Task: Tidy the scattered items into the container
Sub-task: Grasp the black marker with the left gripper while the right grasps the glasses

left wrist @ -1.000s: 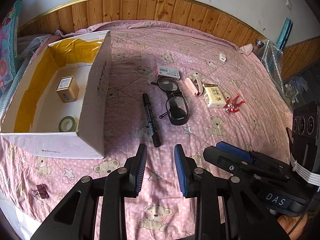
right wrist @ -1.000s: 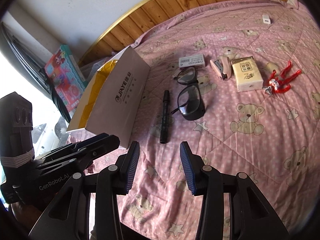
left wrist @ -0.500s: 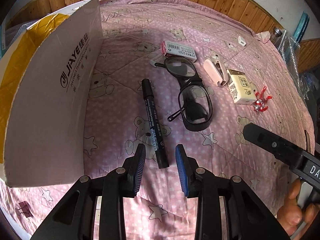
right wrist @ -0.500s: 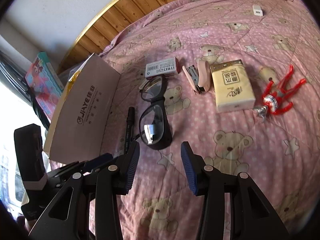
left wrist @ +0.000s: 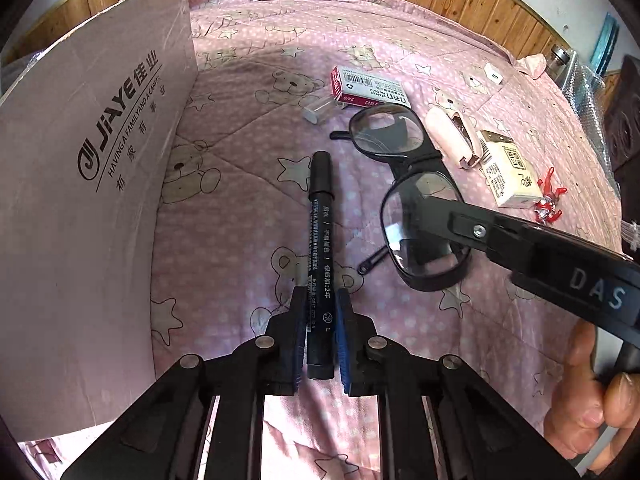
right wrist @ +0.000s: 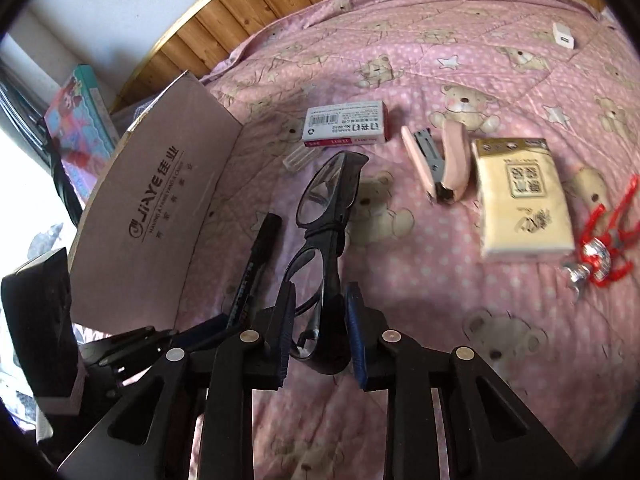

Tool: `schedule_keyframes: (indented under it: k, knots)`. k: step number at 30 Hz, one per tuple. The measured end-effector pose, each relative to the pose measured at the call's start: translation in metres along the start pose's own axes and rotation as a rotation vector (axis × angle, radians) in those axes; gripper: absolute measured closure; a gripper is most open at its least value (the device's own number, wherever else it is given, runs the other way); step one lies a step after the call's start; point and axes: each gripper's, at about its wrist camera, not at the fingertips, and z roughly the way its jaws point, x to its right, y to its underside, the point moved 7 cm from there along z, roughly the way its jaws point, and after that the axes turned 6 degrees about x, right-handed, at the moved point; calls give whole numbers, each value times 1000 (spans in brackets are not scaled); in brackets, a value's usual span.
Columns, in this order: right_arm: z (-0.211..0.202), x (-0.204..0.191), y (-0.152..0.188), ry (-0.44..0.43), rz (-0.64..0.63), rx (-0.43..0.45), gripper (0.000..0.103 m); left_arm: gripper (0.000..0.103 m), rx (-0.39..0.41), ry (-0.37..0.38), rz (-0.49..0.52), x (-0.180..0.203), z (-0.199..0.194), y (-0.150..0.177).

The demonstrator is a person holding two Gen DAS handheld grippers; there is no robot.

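The left tongs (left wrist: pixel 320 336) are clenched on the near end of the black marker (left wrist: pixel 320 240), both blue pads pressing its barrel while the marker lies along the pink bear-print bed cover (left wrist: pixel 248 216), its cap pointing toward the far wooden edge of the bed. Just left of it stands the cardboard box (left wrist: pixel 92 200), the container, its printed side wall facing the marker; its inside is not visible. The right tongs (right wrist: pixel 320 336) straddle the near lens of the black glasses (right wrist: pixel 324 216); the jaws are close around the frame, but I cannot tell whether they are actually pinching it. The glasses appear tilted on edge in the right wrist view. Further toward the far edge lie a red-and-white staple box (right wrist: pixel 346 124) and a small clear case (right wrist: pixel 302 158) touching its corner. Toward the right edge of the bed sit a pink stapler (right wrist: pixel 444 164), a yellow tissue pack (right wrist: pixel 522 196) just beside it, and a red figurine (right wrist: pixel 604 240). A hand (left wrist: pixel 592 400) holds the right gripper's handle.
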Motion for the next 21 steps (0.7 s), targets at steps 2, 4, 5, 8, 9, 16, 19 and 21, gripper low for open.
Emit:
schedule_keyframes:
  k: [2, 4, 5, 8, 9, 16, 19, 21]
  knots:
    - [-14, 9, 12, 8, 2, -20, 77, 89, -3, 14, -5, -1, -7, 6]
    - [-20, 18, 21, 18, 12, -26, 73, 87, 0, 9, -7, -2, -13, 10]
    - [-19, 22, 23, 30, 10, -31, 73, 79, -6, 9, -14, -4, -12, 11]
    - [-12, 28, 17, 13, 49, -13, 65, 69, -6, 21, -28, -5, -5, 7]
    - [-8, 28, 15, 3, 58, -9, 65, 69, 4, 24, -8, 0, -3, 4]
    - [-18, 17, 12, -21, 64, 19, 78, 89, 30, -3, 31, 3, -9, -2]
    - [-33, 15, 16, -12, 56, 33, 78, 89, 48, 1, 18, 2, -23, -2]
    - [-40, 12, 20, -17, 58, 38, 79, 89, 62, -1, 13, 3, -32, -1]
